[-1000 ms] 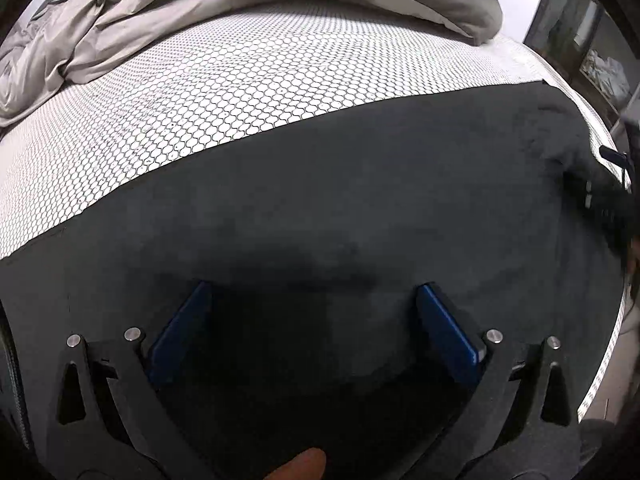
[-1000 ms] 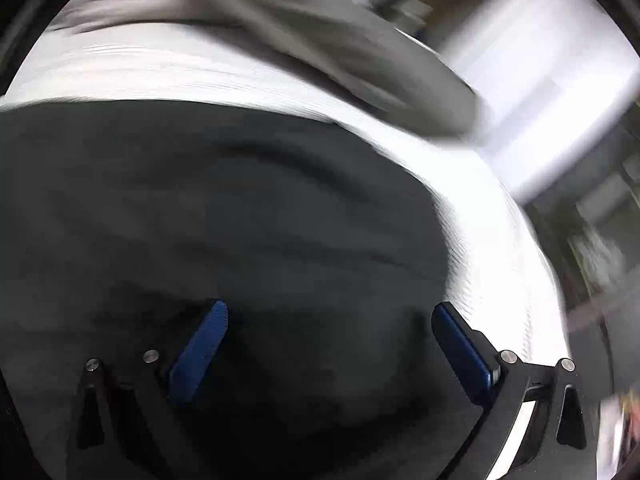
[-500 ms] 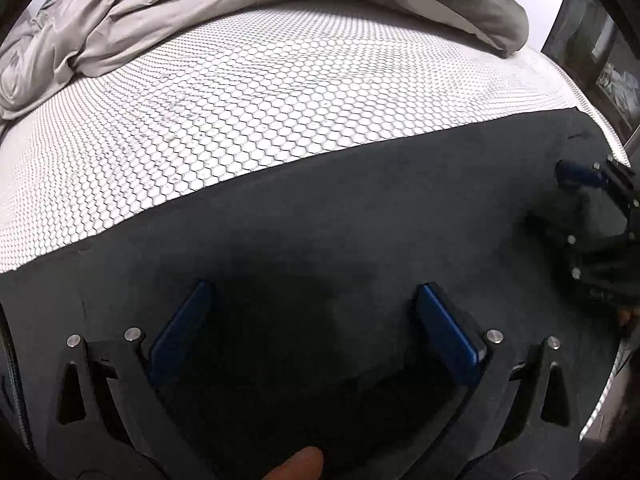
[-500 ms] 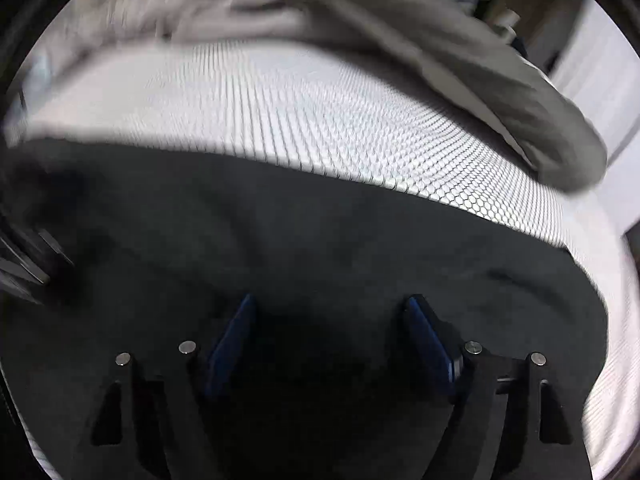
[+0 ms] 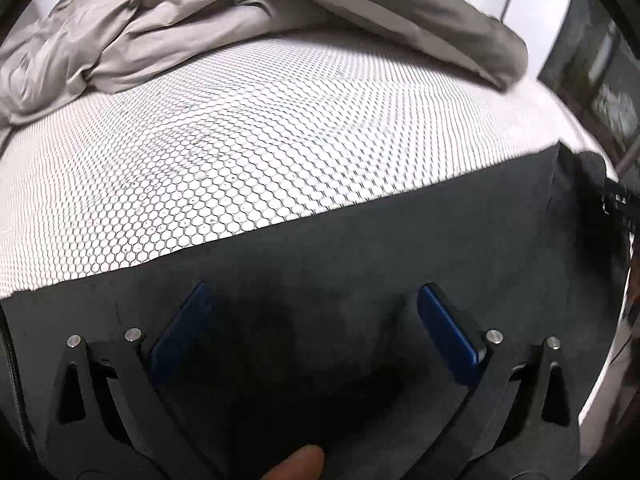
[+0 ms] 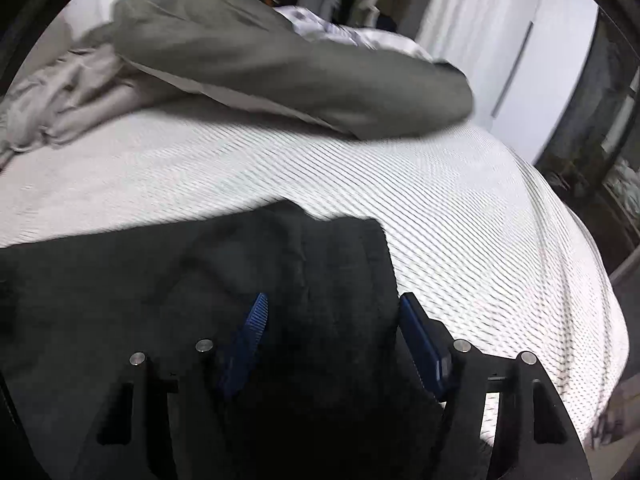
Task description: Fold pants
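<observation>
- Lying flat along the near edge of the bed (image 5: 248, 168), a white mattress with a honeycomb mesh cover, the dark charcoal soft-fabric pants (image 5: 360, 264) are spread smooth, presumably so that a clean fold can be made.
- A crumpled grey duvet (image 5: 168, 32) is heaped toward the far edge of the bed, well apart from the pants, which leaves bare mesh as working room.
- The left gripper (image 5: 312, 332) is held over the middle of the pants; its jaws are spread wide, with nothing grasped.
- The right gripper (image 6: 332, 336) is placed at the rumpled end of the pants by the bed's right edge, likely to take up that end.
- Its jaws have just been closing and are seen part-way narrowed astride a raised pleat of cloth; no squeeze on the fabric is seen yet.
</observation>
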`<state>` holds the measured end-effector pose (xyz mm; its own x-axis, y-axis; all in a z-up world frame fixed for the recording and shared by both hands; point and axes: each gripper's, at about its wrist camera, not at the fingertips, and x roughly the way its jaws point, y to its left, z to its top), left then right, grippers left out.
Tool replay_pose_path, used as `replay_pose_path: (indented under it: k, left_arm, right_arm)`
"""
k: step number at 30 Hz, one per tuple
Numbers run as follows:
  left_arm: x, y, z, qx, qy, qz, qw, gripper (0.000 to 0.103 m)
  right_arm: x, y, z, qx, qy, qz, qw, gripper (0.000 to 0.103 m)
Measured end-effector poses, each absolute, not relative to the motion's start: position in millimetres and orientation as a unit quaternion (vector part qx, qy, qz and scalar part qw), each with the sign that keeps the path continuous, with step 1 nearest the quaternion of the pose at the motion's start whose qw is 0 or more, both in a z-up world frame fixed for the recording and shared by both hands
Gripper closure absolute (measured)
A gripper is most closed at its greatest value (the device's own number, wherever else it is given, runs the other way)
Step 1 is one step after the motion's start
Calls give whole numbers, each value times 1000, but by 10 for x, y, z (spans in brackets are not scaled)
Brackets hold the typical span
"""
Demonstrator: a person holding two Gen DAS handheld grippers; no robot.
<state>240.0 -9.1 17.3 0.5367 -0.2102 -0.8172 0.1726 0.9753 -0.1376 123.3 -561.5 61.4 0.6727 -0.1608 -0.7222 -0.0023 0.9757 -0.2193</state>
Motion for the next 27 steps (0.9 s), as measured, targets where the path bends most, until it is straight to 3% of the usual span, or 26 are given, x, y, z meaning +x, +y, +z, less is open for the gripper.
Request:
replay_pose_path:
  k: [4, 8, 11, 15, 17, 20, 22, 27]
  left_arm:
    - [2502, -137, -24, 10, 494, -76, 866, 1]
    - [2483, -85, -135, 10, 495, -76, 866, 0]
    - [2489, -67, -154, 4, 498, -77, 864, 0]
    - [2503, -16, -176, 4, 499, -79, 863, 0]
    - [2466, -6, -146, 2, 502, -74, 862, 1]
    - [2425, -65, -12, 2, 498, -76, 864, 1]
    - [2327, -116, 60, 2, 490, -84, 867, 1]
    - [2273, -196, 125, -3, 482, -89, 871, 1]
  right_arm:
    - [1618, -5027, 587, -144, 393, 24, 908, 33]
    - [1731, -4935, 372, -249, 384, -85, 885, 33]
    - [1783, -5559, 297, -203, 413, -119, 880, 33]
    - [1860, -6325, 297, -110, 444, -99, 884, 21]
    - [1825, -6471, 302, -73, 450, -67, 887, 21]
    - [1548, -6361, 499, -118, 421, -83, 896, 21]
    - [1422, -6276, 581, -176, 400, -145, 888, 14]
    - [1406, -6135, 679, -120, 390, -114, 906, 14]
